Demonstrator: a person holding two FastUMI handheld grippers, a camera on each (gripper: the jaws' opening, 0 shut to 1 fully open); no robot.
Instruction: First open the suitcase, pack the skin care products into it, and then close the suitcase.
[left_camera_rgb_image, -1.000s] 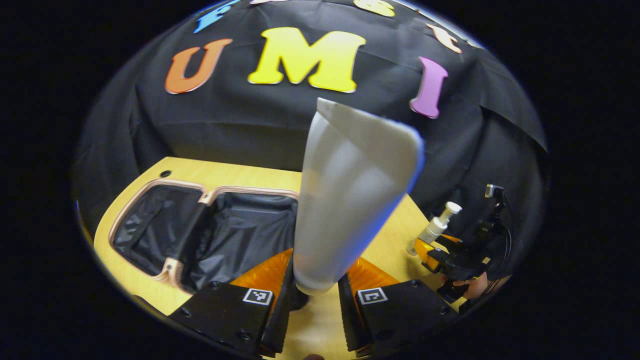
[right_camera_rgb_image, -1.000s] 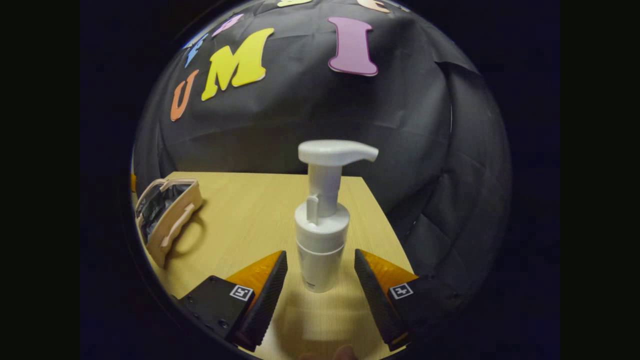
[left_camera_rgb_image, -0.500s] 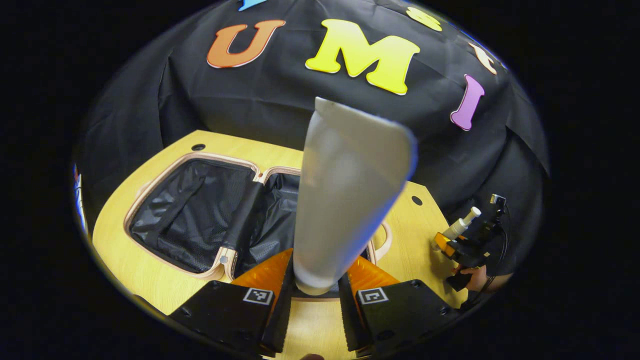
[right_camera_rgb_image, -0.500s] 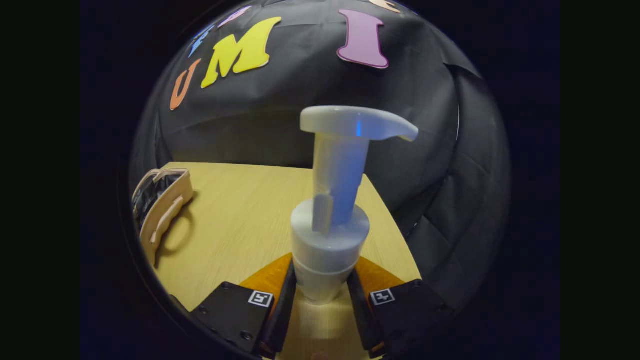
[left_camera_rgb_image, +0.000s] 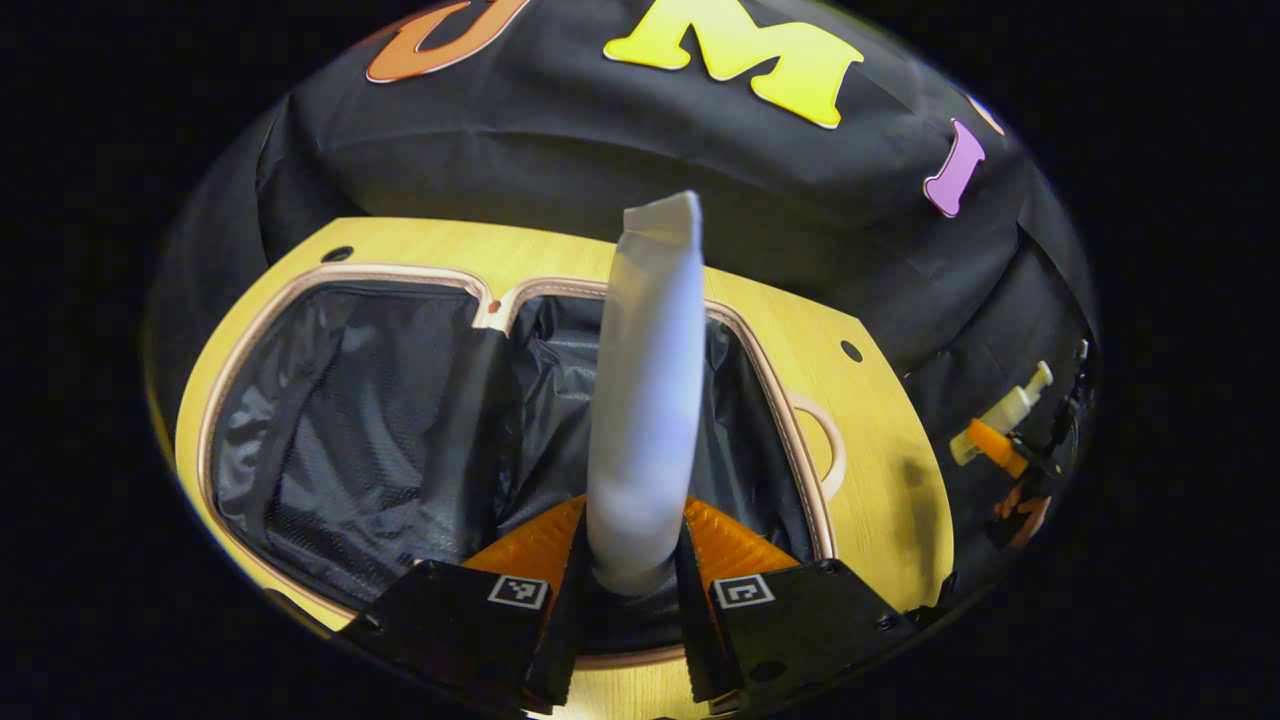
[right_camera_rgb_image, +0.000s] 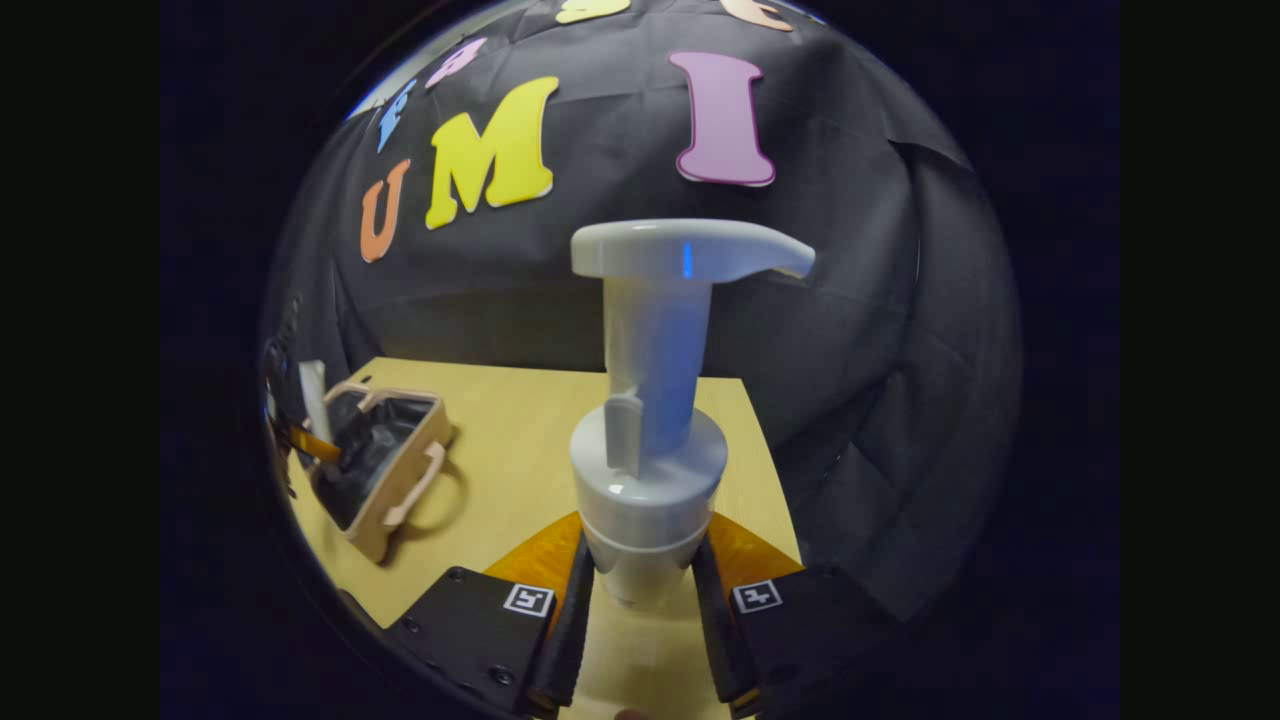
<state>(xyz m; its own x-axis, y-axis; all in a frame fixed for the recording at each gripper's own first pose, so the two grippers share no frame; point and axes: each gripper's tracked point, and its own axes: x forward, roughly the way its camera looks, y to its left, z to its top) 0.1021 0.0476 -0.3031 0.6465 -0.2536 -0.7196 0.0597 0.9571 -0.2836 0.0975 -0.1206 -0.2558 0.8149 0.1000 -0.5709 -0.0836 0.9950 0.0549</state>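
The beige suitcase (left_camera_rgb_image: 745, 335) lies open on the wooden table, both halves showing black lining. My left gripper (left_camera_rgb_image: 630, 590) is shut on a white squeeze tube (left_camera_rgb_image: 645, 400), which stands up between the fingers over the suitcase's right half. In the right gripper view, my right gripper (right_camera_rgb_image: 640, 600) is shut on the body of a white pump bottle (right_camera_rgb_image: 650, 480), held upright above the table. That bottle (left_camera_rgb_image: 1005, 412) and the right gripper (left_camera_rgb_image: 990, 445) also appear far right in the left gripper view. The suitcase (right_camera_rgb_image: 395, 480), the tube (right_camera_rgb_image: 312, 398) and the left gripper (right_camera_rgb_image: 310, 440) sit at the left edge of the right gripper view.
The wooden table (right_camera_rgb_image: 520, 450) has small round holes (left_camera_rgb_image: 851, 351) near its back corners. The suitcase's handle (left_camera_rgb_image: 825, 450) sticks out on its right side. Black cloth walls close in behind and to the right of the table.
My left gripper has carried the tube forward and lower over the open suitcase, turning it edge-on. My right gripper has closed on the pump bottle and lifted it slightly.
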